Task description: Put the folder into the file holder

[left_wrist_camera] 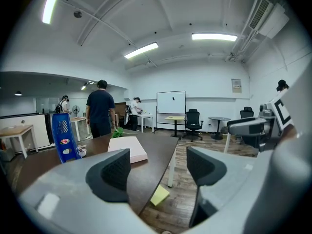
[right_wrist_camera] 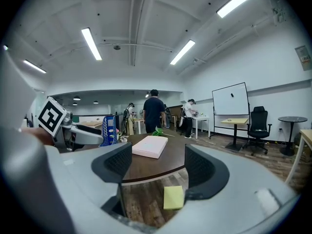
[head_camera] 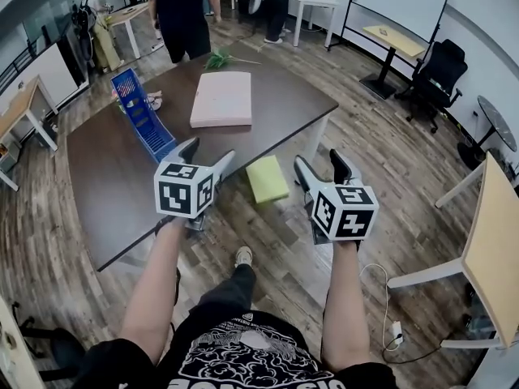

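since the folder [head_camera: 221, 98] lies flat and closed on the far half of the tabletop [head_camera: 113, 177], well apart from both claws, nothing is gripped yet. the left claw [head_camera: 209, 152] and the right claw [head_camera: 320, 162] each hang short of the near edge with jaws wide apart and nothing between them. the blue file holder [head_camera: 139, 113] stands by the tabletop's left edge, near the folder but apart from it.

the folder is a pale pink slab. it looks light and fairly stiff, though the smooth cover may slip and could flap open if pinched alone. lying flat, it offers little to get under. a pinch across its full thickness at an edge, one claw on each side, seems safest, and it would then need tipping upright to go into a slot.

the head view gives the layout: the folder's whole rectangle, the holder's row of slots, and the gap between the two. the gripper views, looking nearly level, show the folder's thickness [right_wrist_camera: 151, 146] and the holder's height [left_wrist_camera: 63, 136] instead. both also show a yellow pad [right_wrist_camera: 173, 197] on the floor [head_camera: 389, 160] below the tabletop's edge. it is framed by the right jaws but far beyond them.
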